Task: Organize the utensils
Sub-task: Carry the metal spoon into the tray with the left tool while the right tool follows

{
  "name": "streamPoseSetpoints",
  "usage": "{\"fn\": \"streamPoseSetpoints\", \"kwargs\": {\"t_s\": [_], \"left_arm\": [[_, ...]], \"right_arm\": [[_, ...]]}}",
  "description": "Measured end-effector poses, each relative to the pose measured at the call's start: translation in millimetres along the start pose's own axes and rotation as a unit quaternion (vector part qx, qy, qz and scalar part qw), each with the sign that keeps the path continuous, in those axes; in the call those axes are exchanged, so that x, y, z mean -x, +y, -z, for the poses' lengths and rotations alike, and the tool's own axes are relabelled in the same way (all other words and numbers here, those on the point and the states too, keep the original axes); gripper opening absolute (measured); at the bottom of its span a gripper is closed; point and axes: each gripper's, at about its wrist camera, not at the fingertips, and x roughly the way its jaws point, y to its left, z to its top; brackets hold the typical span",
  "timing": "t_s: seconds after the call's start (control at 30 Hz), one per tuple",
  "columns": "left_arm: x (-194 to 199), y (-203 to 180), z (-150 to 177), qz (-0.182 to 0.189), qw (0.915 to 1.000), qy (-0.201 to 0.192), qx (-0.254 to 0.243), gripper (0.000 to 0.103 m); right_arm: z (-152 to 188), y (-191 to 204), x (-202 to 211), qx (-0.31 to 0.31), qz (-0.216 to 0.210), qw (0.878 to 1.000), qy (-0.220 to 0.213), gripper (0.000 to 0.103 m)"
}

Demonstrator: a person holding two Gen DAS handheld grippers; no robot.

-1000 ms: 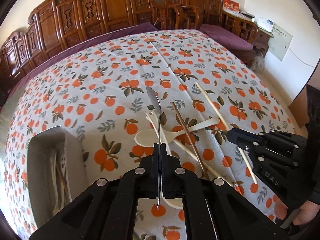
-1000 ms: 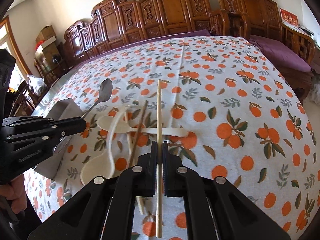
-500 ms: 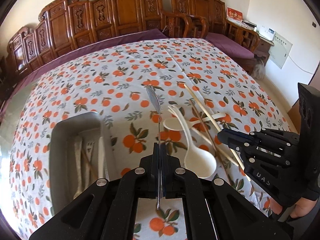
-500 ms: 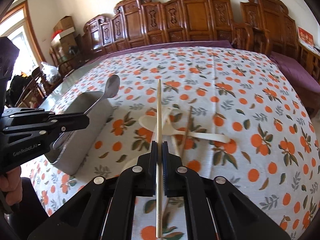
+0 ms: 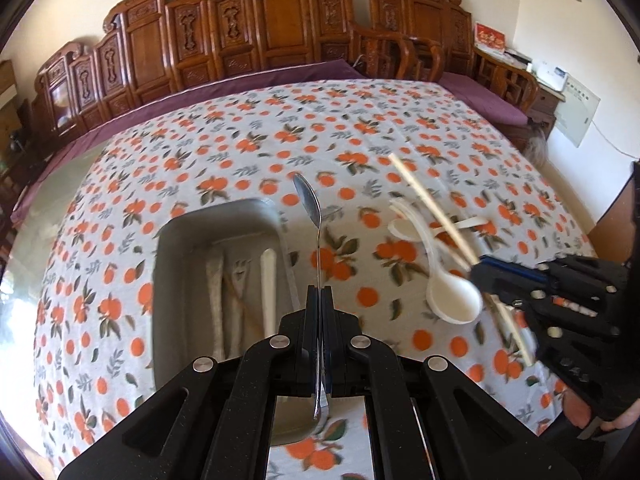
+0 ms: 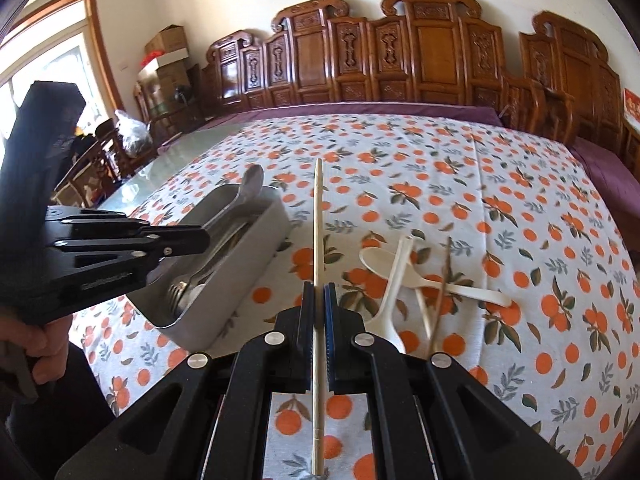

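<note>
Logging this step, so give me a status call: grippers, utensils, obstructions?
Left gripper shut on metal spoon, over the metal tray. Right gripper shut on a chopstick. White spoons lie on the tablecloth. Nothing blocking.

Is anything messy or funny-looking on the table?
Yes. Two white spoons and some chopsticks lie crossed in a jumble on the orange-print tablecloth, outside the metal tray that holds other utensils. Nothing looks spilled or broken.
</note>
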Motion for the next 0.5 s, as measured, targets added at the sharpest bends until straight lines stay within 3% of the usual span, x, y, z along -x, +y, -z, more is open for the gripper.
{"fn": "streamPoseSetpoints", "kwargs": {"t_s": [0.5], "left_arm": [[-40.8,48.6,23.0,-0.018,0.9986,0.032,0.038,0.001]], "right_arm": [[6.8,14.6,-13.2,0.034,0.007,0.999,0.021,0.006]]}}
